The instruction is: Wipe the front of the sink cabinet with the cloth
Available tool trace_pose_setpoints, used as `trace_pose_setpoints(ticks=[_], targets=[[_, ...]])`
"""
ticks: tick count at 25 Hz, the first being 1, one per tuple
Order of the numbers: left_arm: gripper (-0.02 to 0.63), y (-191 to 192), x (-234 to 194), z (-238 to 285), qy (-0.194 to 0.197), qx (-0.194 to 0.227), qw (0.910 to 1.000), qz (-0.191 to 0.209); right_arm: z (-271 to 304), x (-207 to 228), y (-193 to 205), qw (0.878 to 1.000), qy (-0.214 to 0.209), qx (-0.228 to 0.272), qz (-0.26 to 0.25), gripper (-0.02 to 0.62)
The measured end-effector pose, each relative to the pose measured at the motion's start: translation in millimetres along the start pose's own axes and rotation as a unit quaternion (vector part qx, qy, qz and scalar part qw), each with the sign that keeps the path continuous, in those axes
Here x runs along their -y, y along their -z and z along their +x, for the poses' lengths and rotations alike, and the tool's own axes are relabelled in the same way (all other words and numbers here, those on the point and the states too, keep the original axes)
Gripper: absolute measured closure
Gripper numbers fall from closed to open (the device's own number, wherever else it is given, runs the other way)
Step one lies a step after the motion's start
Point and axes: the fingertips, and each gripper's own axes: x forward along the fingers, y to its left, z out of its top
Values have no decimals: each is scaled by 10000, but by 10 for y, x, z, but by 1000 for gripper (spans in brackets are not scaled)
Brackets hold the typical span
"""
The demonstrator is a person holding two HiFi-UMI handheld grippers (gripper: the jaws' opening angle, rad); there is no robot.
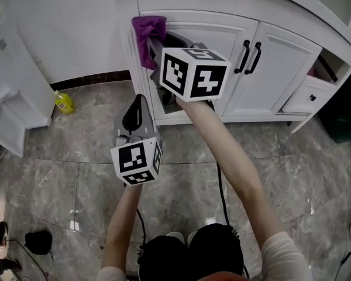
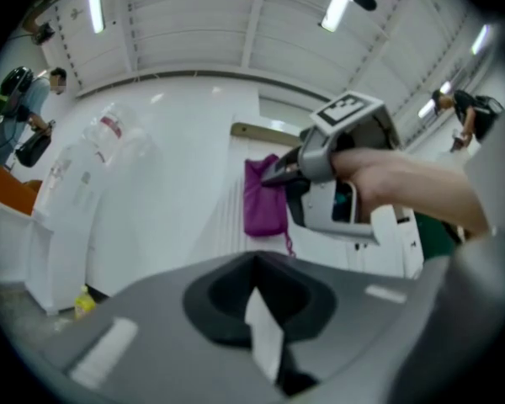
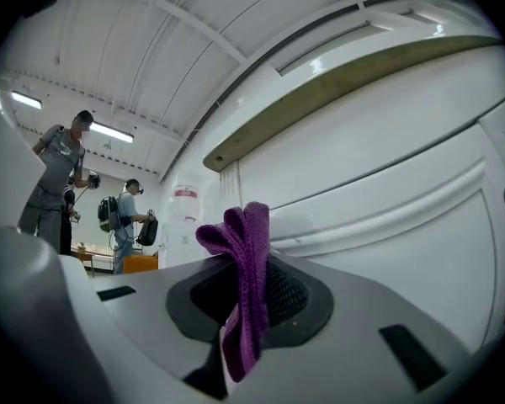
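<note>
Large hall: sink cabinet (image 1: 281, 57), strip lights (image 2: 337, 8)

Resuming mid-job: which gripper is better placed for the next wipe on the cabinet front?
Right. The right gripper is shut on the purple cloth at the sink cabinet front; the left gripper is shut, empty, farther back.

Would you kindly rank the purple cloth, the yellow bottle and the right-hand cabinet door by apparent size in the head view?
Largest: right-hand white panelled cabinet door
Then: purple fabric cloth
Smallest: yellow plastic bottle
</note>
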Motion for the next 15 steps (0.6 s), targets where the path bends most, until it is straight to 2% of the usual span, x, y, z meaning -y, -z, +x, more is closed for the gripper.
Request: trace_pose_setpoints(ticks=[7, 15], targets=[[601, -129, 25, 81, 0, 60, 10000, 48, 12, 185, -129, 9996, 246, 94, -77, 541], [601, -75, 314, 127, 220, 11, 9997, 96, -514, 913, -327, 9935, 1066, 269, -298, 541]])
